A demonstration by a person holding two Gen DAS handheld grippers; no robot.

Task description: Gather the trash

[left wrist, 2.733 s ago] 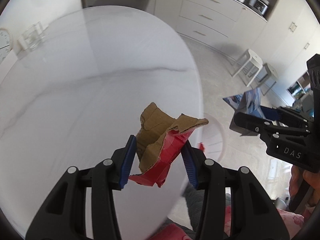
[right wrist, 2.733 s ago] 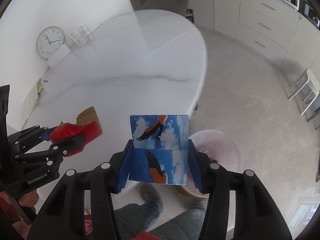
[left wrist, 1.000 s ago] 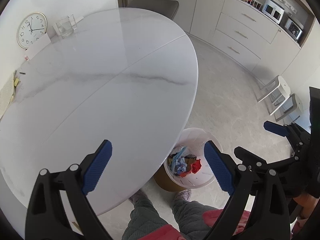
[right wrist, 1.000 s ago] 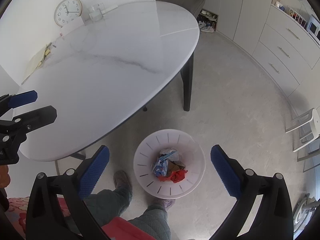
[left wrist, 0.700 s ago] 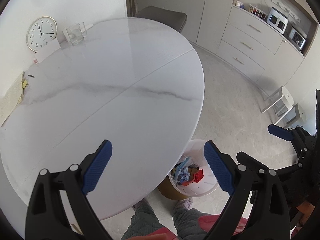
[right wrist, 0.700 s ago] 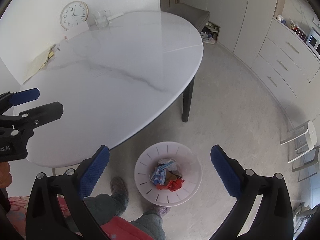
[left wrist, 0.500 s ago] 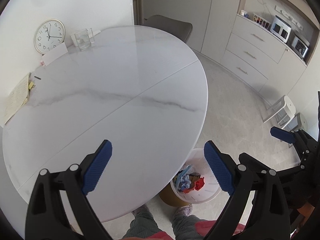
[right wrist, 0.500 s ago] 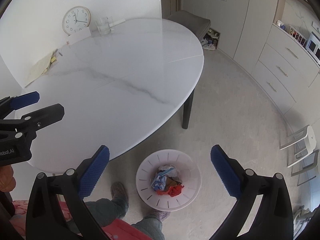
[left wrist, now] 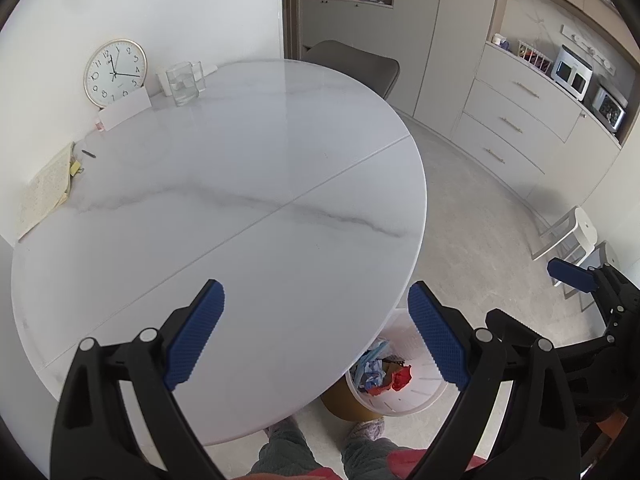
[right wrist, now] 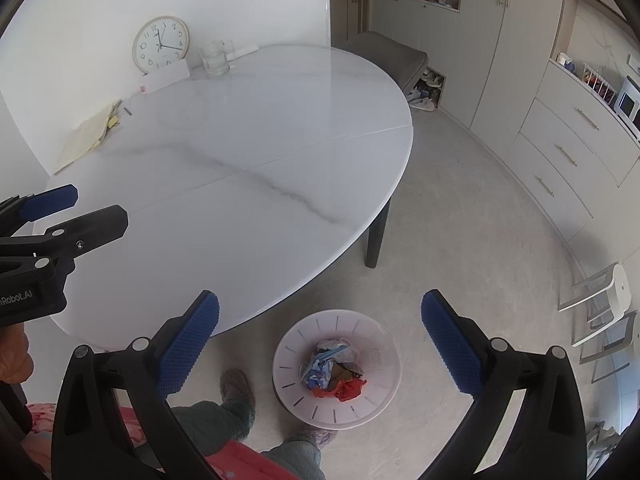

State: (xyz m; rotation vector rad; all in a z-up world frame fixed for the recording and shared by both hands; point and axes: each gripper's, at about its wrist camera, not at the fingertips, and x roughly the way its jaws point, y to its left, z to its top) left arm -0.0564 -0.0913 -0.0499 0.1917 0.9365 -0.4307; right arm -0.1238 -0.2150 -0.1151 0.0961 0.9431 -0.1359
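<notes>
Looking done on the drop-off side: left gripper spread wide and empty above the marble tabletop, right gripper just as wide and empty, hanging over the white wastebasket on the floor. Crumpled trash, blue paper and red wrapper bits, sitting at the bottom of the basket, beside the table edge and close to the slippered feet.

Best move now, probably: scan the table before committing to any reach. Only far-side stuff visible: wall clock, glass tumbler, white card, yellowish papers and a pen by the wall. Hard to call any of that trash, so worth leaving alone unless clearly scrap. Keep both sets of fingers apart while sweeping the view around, stay high enough to clear the table rim, and avoid bumping the two tools together near the basket.
</notes>
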